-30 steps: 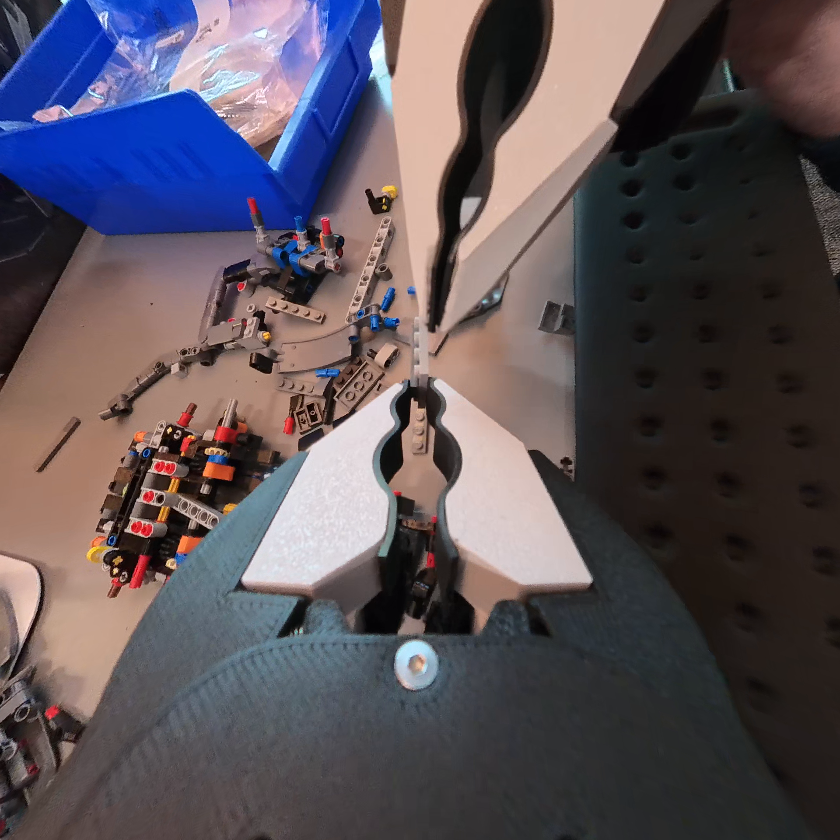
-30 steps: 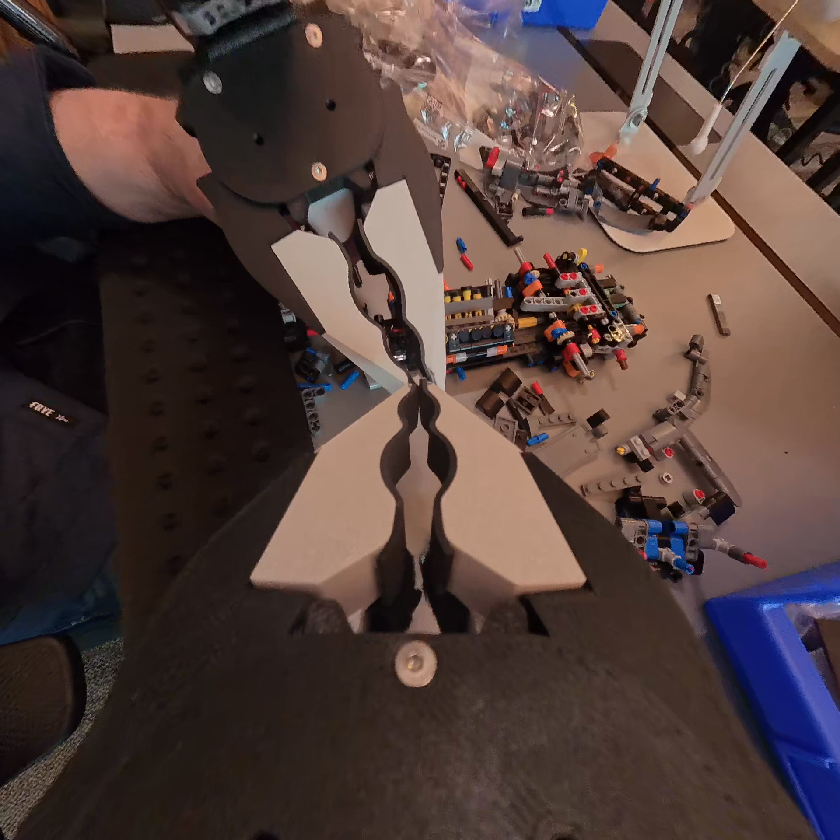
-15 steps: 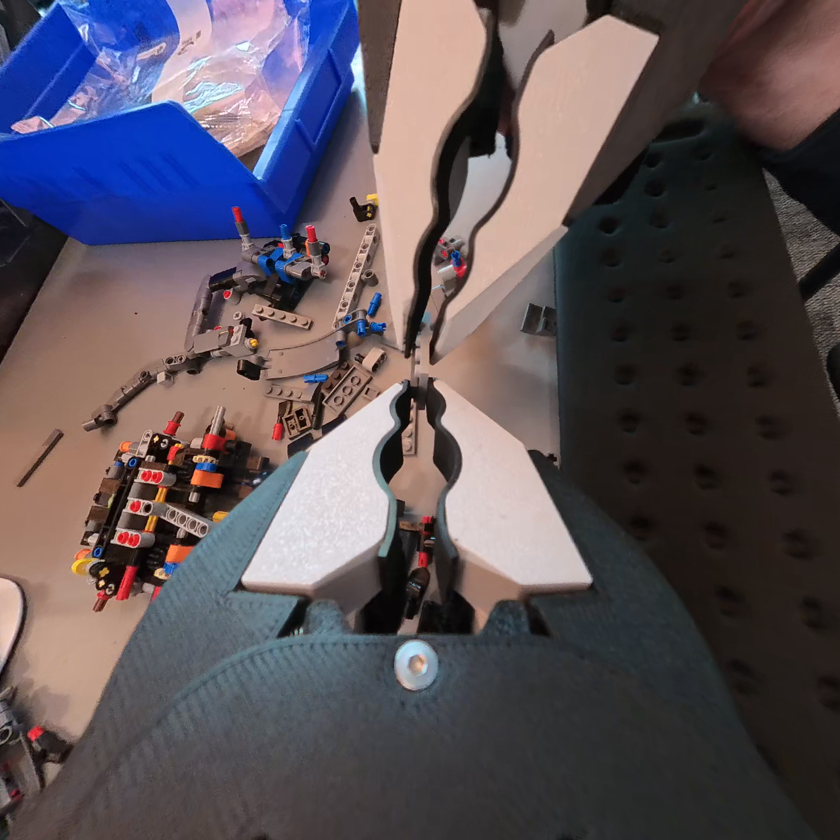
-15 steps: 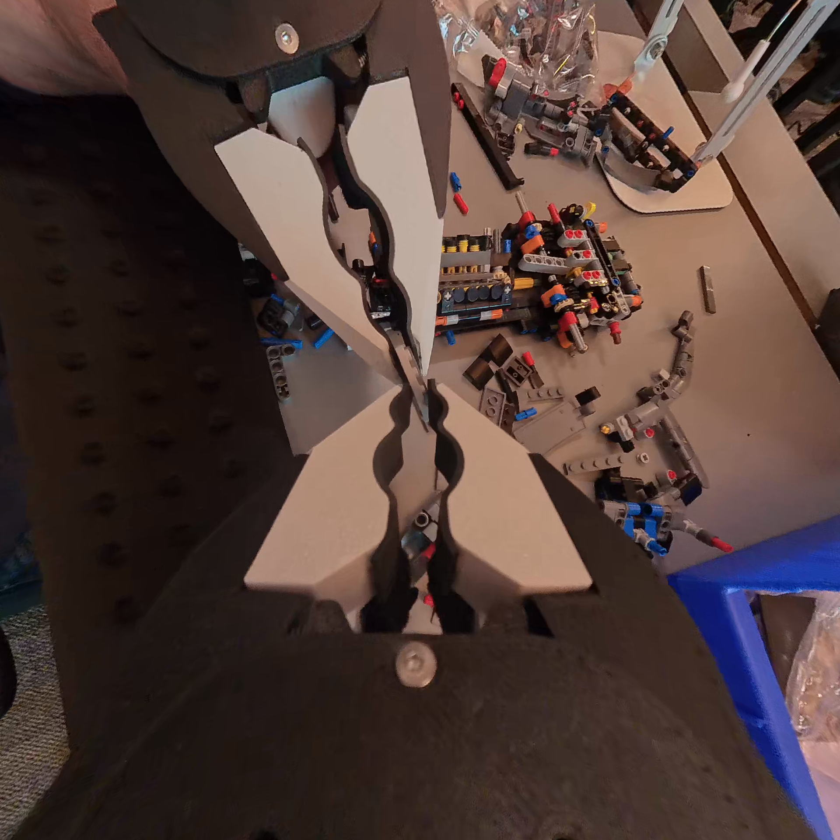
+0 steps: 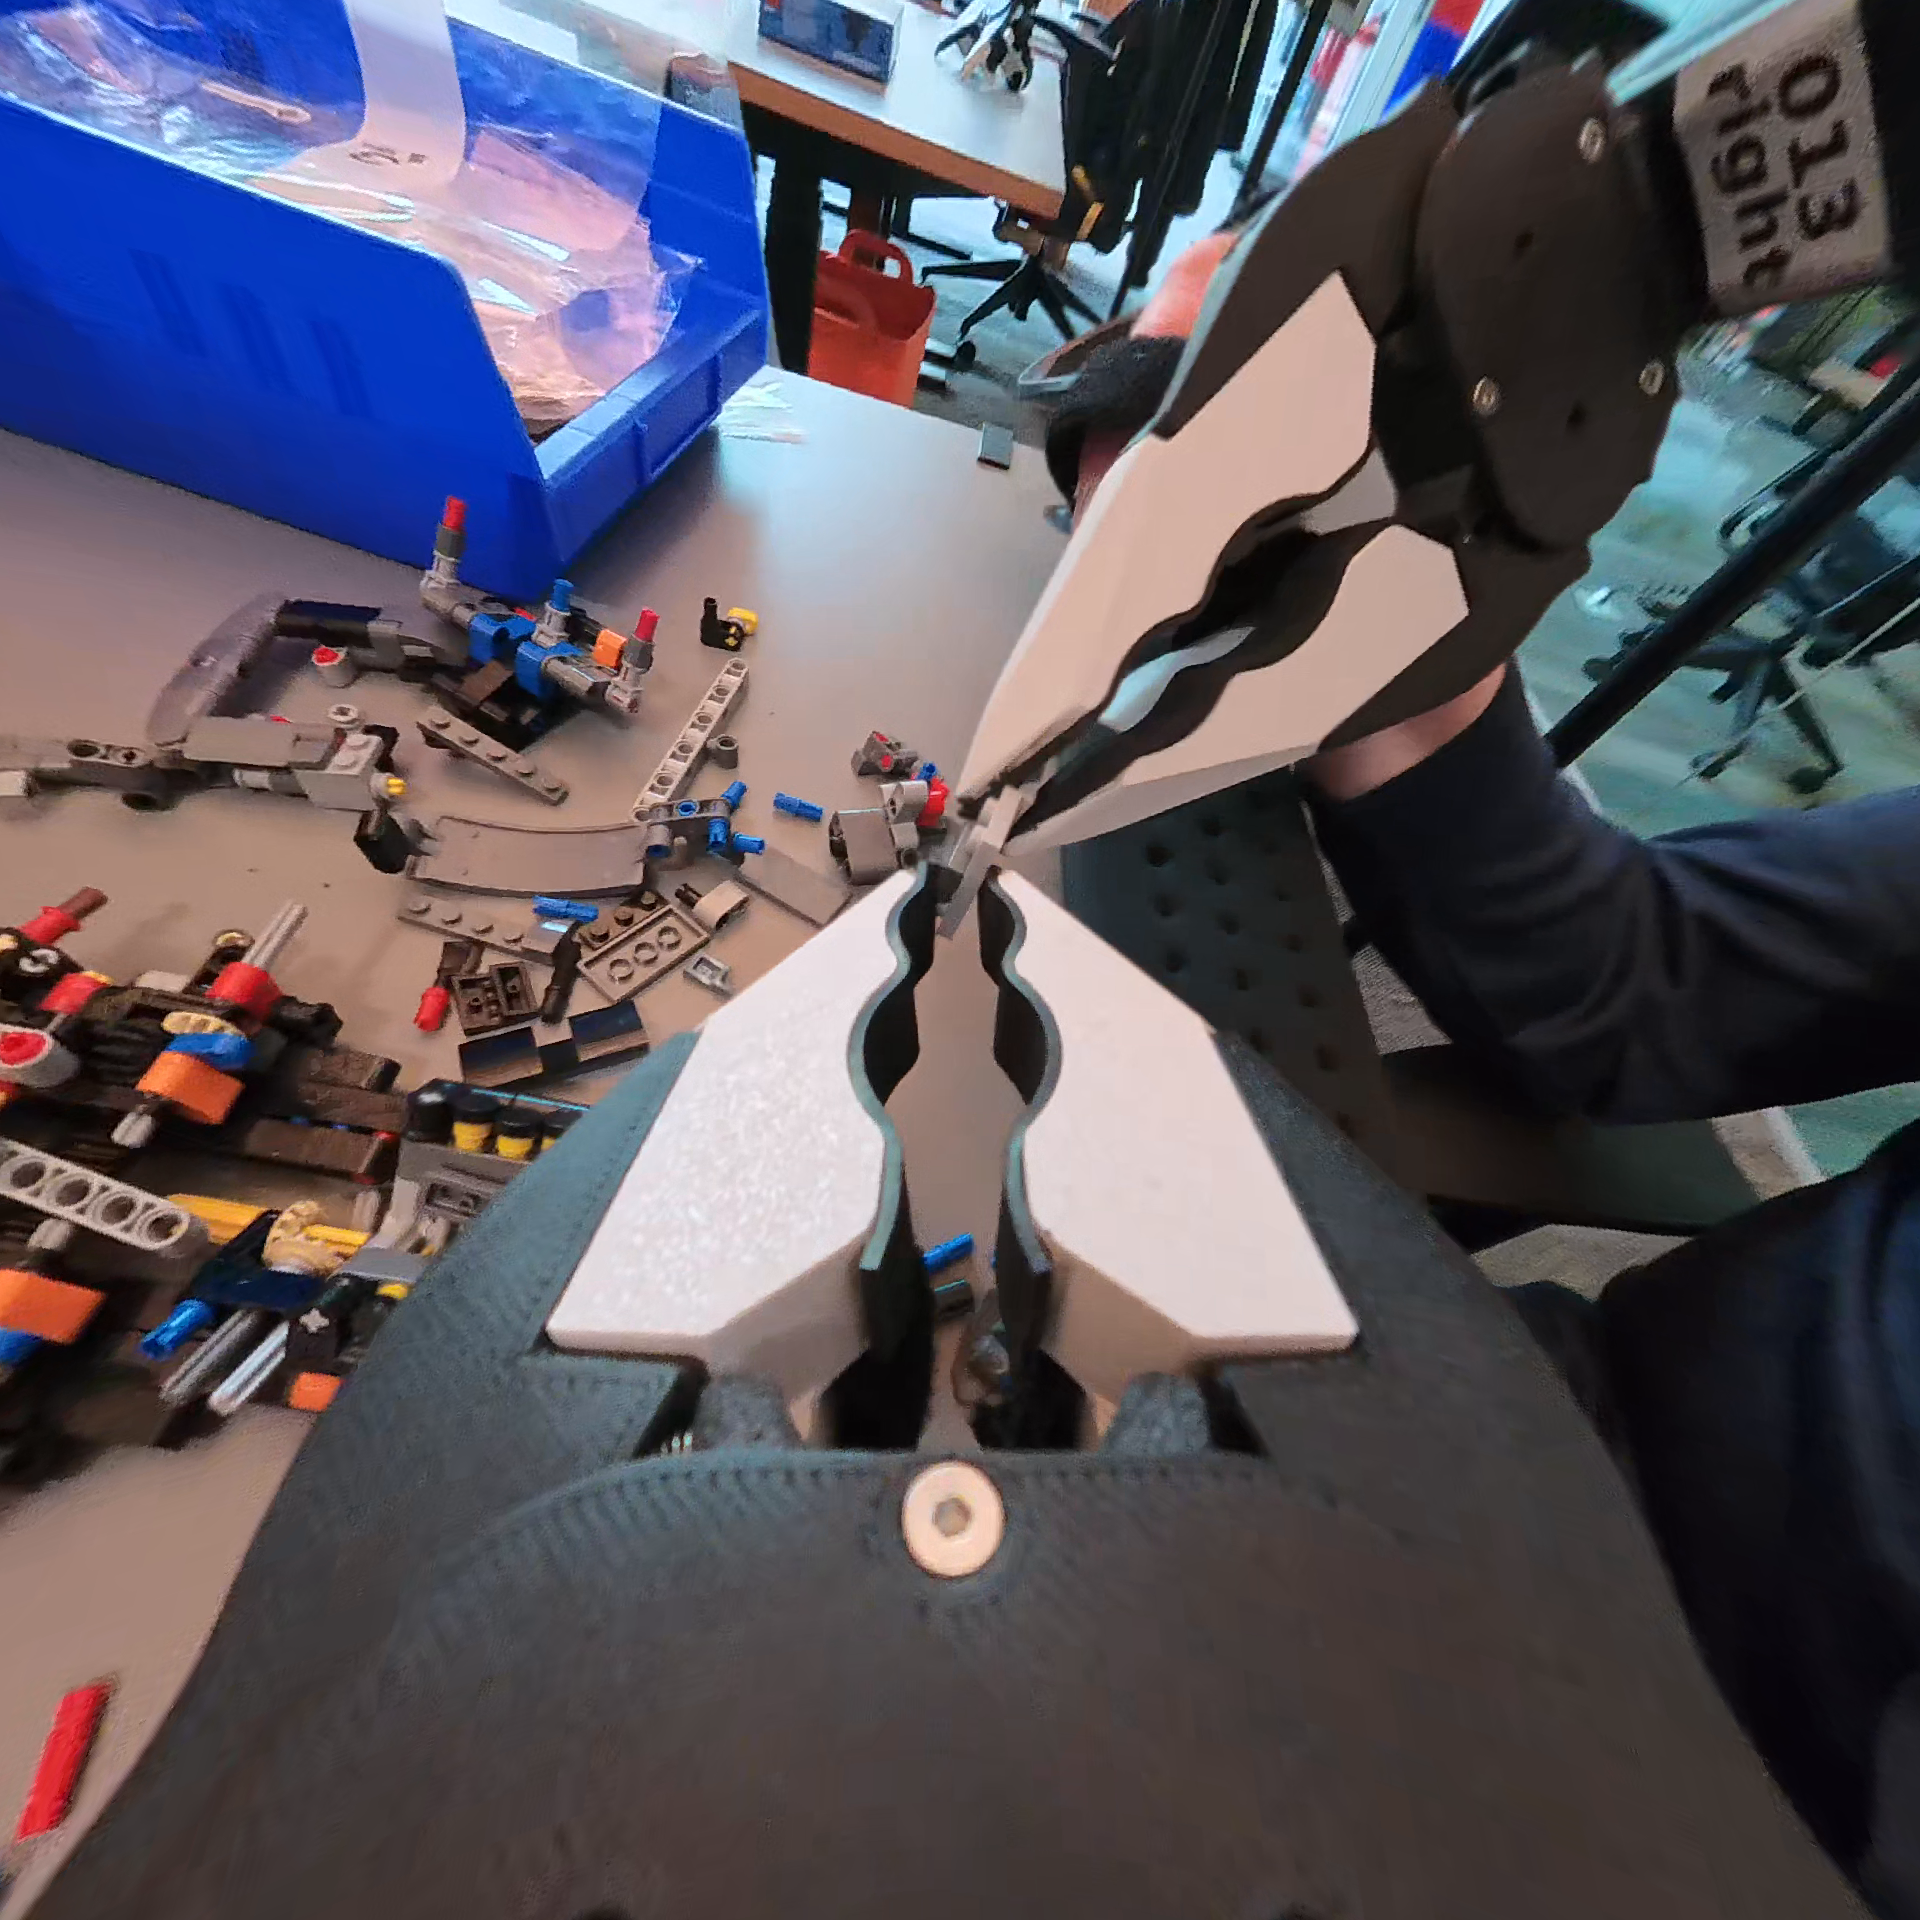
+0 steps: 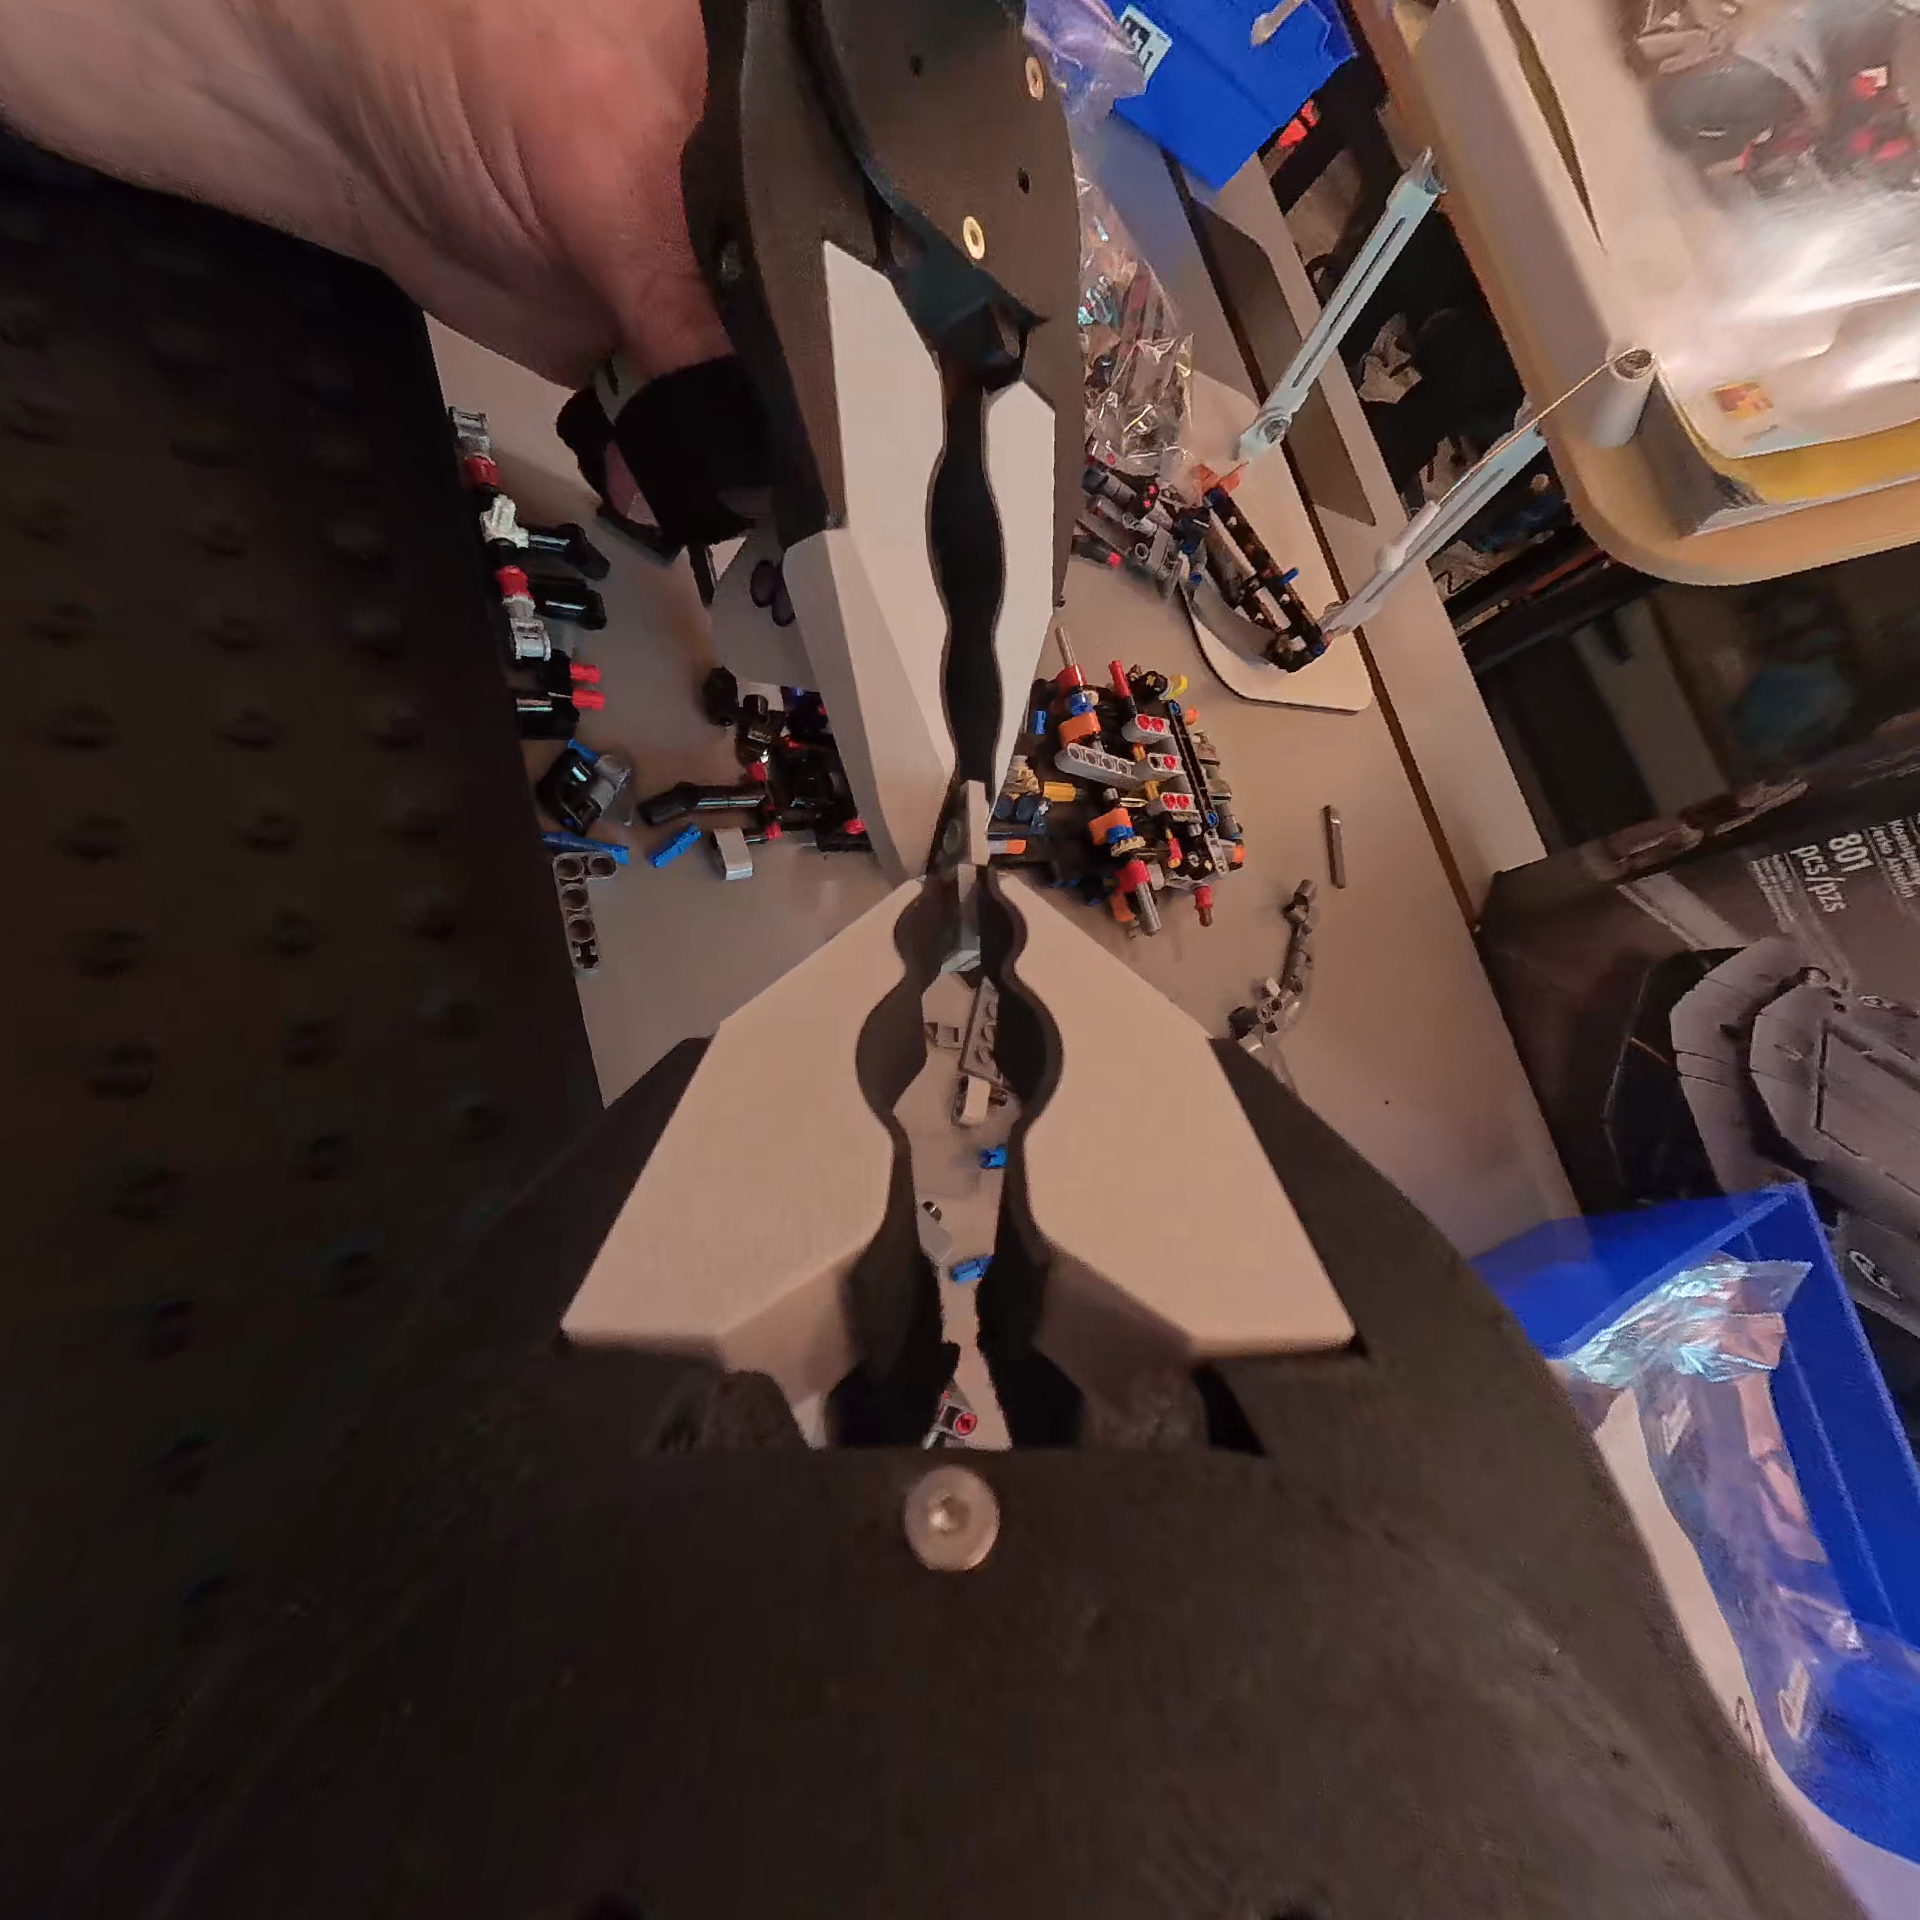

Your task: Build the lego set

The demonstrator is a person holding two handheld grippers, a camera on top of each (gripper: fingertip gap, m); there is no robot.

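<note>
A: What are the two hand-held grippers doing?

B: The left hand-held gripper [image 5: 957,896] and the right hand-held gripper [image 6: 961,902] meet tip to tip above the near edge of the worktop [image 5: 862,540]. Between them is a small grey lego plate [image 5: 975,862]. The left one's tips are pinched on one end of it, and the right one's tips are closed on the other end.

A: Is the plate one piece or two?

B: I cannot tell; it is small and partly hidden by the fingertips.

A: What lies beneath?

B: Loose lego pieces [image 5: 623,935] are scattered over the worktop just past the tips: grey plates, blue pins, a curved grey panel. Toward the left edge in the left wrist view sits a partly built lego assembly [image 6: 1127,805] in black, orange, red and yellow. A smaller grey and blue sub-assembly [image 5: 530,655] lies farther back, just beside a blue bin [image 5: 312,343] holding clear plastic bags.

A: Anything else?

B: A dark perforated chair back [image 5: 1226,935] stands at the worktop's near edge, under the person's dark sleeve [image 5: 1621,935].
</note>
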